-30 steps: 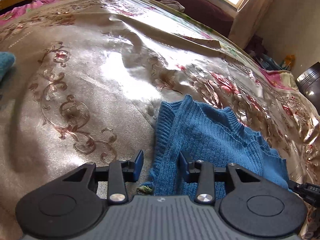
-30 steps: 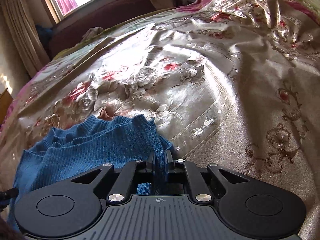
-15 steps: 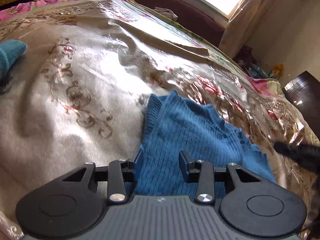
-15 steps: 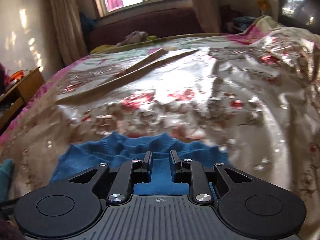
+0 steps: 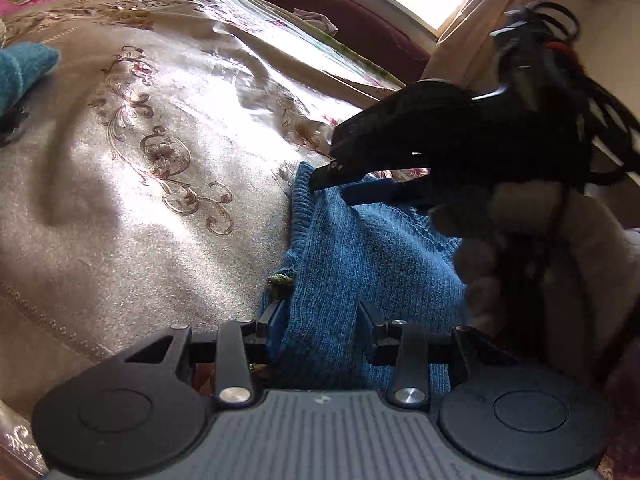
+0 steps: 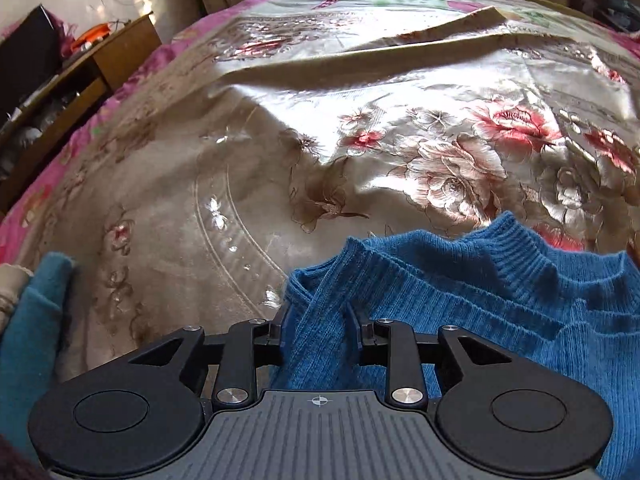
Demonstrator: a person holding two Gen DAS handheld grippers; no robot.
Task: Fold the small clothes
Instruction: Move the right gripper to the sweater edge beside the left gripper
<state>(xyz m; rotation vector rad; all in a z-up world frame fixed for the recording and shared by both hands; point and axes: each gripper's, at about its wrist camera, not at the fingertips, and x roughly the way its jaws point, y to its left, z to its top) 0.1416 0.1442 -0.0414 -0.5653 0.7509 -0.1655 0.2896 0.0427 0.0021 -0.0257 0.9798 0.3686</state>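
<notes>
A blue knit sweater (image 5: 360,248) (image 6: 500,300) lies folded on the shiny floral bedspread (image 5: 140,200) (image 6: 280,160). My left gripper (image 5: 322,318) sits low over the sweater's near left edge. Its jaws stand apart with knit between them, and the pads do not press on it. In the left wrist view my right gripper (image 5: 336,186) reaches in from the right, held by a hand (image 5: 520,220), with its tips at the sweater's far corner. In its own view the right gripper (image 6: 318,320) has its jaws opening, and a loose fold of the sweater lies between them.
A teal garment (image 5: 20,68) (image 6: 36,320) lies at the bedspread's left side. A wooden cabinet (image 6: 60,80) stands beyond the bed's left edge. A dark red headboard (image 5: 360,28) and curtains close off the far side.
The right gripper swung across the bed with the sweater's edge, came into the left wrist view, and its jaws parted. The left gripper slid forward over the sweater's near edge.
</notes>
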